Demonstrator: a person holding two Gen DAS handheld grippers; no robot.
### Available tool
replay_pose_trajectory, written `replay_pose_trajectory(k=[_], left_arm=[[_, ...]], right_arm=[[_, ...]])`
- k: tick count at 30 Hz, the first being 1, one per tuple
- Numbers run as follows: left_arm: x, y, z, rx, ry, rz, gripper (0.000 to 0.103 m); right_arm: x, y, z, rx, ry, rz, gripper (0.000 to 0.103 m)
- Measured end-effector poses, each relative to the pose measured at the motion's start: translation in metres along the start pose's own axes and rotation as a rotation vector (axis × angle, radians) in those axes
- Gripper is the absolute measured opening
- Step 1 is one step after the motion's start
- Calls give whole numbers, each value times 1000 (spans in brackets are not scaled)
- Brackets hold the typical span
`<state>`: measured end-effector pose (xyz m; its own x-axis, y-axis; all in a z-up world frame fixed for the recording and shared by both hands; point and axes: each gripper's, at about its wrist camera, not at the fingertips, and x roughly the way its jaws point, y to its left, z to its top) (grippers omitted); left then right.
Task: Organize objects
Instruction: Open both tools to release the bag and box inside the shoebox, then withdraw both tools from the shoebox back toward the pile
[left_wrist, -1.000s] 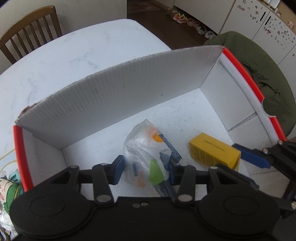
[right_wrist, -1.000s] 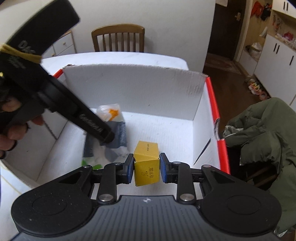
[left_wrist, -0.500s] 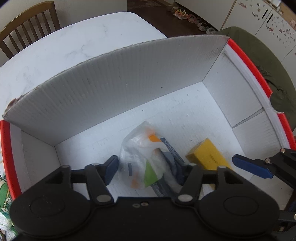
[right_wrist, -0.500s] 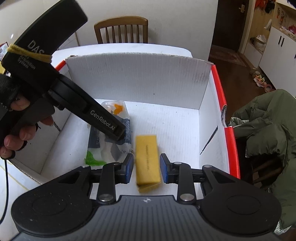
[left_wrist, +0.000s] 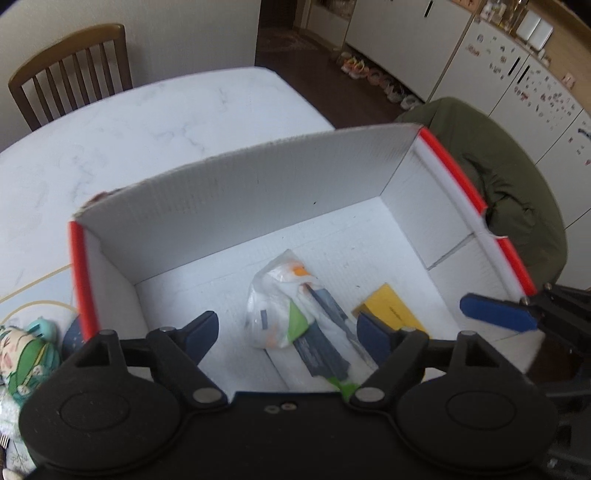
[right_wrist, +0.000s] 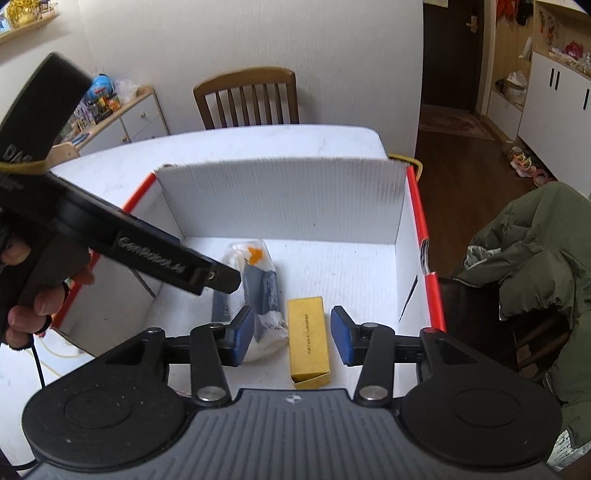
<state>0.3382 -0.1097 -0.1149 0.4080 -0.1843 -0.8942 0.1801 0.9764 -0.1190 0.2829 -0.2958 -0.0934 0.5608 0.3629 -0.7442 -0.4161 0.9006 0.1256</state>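
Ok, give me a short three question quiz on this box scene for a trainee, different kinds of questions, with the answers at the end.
1. True or false: the small yellow cardboard carton lies flat on the floor of the white corrugated box with red edges.
2. Multiple choice: the right tongs are A) shut on the carton, B) open above the carton, C) out of view.
3. Fill in: beside the carton, on its left in the right wrist view, lies a clear ____ bag of packets.

Key: 1 true. 2 B. 3 plastic. The left tongs are open too, above the bag.
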Motion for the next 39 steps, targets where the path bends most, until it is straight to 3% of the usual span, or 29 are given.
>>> replay_pose_trajectory(k=[6,9,16,26,39], left_arm=[[-35,-3,-15,20,-88,-15,81],[-50,0,-22,12,-125,-26,81],[-87,14,-44,14,-202,-50,84],[-141,41,-84,75,-338,-17,91],[-177,102,-134,61,-395,4,102]], right_arm=[[-20,9,5,11,-39,-4,45],[-31,16,6,11,-62,-7,53],[-51,38,7,22,-102,-8,57],[-72,84,4,62,-162,9,59],[-76,167,-5,42,-178,75,76]])
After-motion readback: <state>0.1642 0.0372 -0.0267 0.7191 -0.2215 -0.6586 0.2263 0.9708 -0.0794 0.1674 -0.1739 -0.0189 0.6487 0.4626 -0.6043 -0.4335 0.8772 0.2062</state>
